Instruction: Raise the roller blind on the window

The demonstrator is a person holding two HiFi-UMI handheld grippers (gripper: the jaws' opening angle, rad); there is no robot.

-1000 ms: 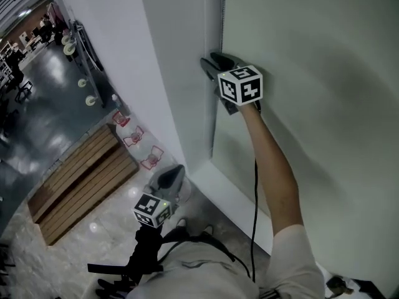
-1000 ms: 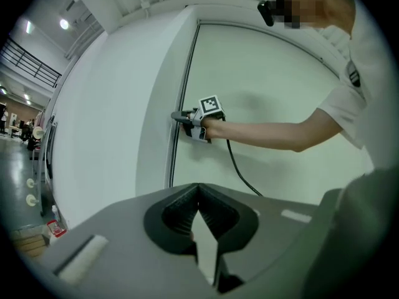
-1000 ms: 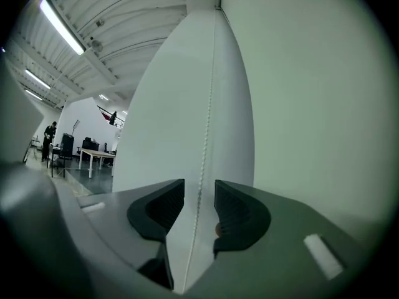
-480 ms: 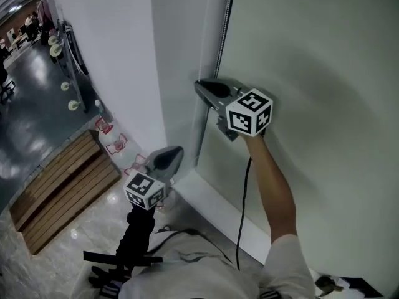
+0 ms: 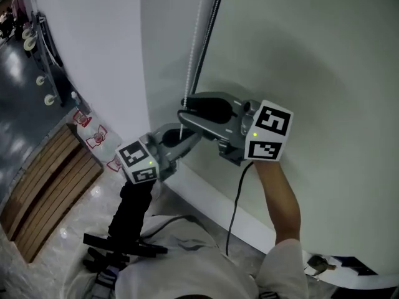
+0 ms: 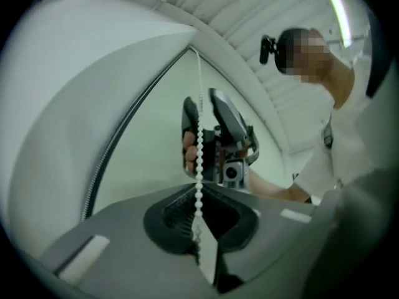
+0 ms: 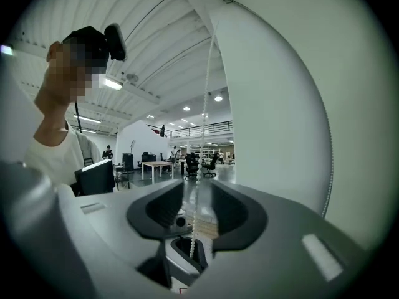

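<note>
Left tool (image 5: pixel 169 139) has risen and now pinches the bead chain (image 5: pixel 198 36). Right tool (image 5: pixel 185 114), just above it on the chain, has just been opening and sits half-wide around it, likely to regrip.

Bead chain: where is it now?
Head view, centre: the chain hangs beside the blind's left edge, running between the right gripper's jaws, which have just been opening, down into the shut left gripper.
</note>
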